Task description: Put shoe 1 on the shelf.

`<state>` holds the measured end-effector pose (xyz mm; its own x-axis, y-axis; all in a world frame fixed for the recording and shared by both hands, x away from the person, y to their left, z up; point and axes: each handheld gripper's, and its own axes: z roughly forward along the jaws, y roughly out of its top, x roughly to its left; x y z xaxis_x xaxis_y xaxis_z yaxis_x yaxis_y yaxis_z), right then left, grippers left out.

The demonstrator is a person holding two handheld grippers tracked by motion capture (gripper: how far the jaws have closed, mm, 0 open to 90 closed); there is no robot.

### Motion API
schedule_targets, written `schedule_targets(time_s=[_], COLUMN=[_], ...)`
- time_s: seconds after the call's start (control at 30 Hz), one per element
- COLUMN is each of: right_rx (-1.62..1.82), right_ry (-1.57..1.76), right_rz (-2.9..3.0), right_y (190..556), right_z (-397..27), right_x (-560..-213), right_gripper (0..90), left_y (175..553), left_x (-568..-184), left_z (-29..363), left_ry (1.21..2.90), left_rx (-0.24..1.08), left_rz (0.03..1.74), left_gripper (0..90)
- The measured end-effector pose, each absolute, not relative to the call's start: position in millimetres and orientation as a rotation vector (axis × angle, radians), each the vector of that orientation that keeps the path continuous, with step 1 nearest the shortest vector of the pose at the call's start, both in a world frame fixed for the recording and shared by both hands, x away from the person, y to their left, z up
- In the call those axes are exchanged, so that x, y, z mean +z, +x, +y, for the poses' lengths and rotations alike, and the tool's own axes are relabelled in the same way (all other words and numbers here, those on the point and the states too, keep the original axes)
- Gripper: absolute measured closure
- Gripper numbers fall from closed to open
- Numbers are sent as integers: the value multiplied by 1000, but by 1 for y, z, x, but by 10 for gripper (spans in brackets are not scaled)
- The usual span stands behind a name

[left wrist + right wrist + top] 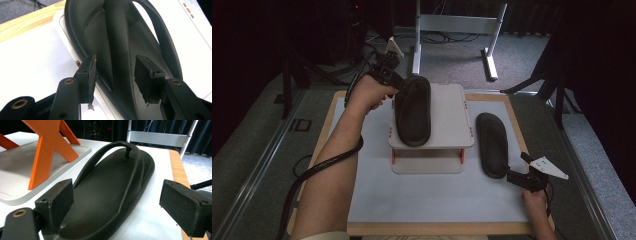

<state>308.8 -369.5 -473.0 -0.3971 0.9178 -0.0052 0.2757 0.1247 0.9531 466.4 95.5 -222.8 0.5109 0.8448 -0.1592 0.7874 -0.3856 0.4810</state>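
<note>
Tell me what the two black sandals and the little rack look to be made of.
Sandal on the rack and sandal on the table: probably moulded foam or rubber, matte black with a faint pebbled grain, strap moulded in one tone. Rack: likely plastic, a smooth pale grey shelf with rounded corners; its orange X-shaped supports look like rigid plastic too, flat and evenly coloured.

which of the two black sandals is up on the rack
The sandal at the left gripper: this raised sandal lies on the white rack; the other sandal lies on the table mat, right of the rack.
</note>
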Motion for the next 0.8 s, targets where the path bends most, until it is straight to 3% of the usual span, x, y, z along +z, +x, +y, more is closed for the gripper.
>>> schedule_targets(time_s=[0.33, 0.8], right_rx=[1286, 1288], right_ry=[1157, 1180], right_rz=[1783, 1774], right_y=[309, 311], right_z=[-369, -370], right_x=[-473, -474], right_gripper=[114, 113], left_y=[443, 415], left_x=[-222, -262], left_z=[120, 162], left_ry=[2213, 2126], left_rx=[158, 221], left_rz=[1262, 1185], left_gripper=[524, 523])
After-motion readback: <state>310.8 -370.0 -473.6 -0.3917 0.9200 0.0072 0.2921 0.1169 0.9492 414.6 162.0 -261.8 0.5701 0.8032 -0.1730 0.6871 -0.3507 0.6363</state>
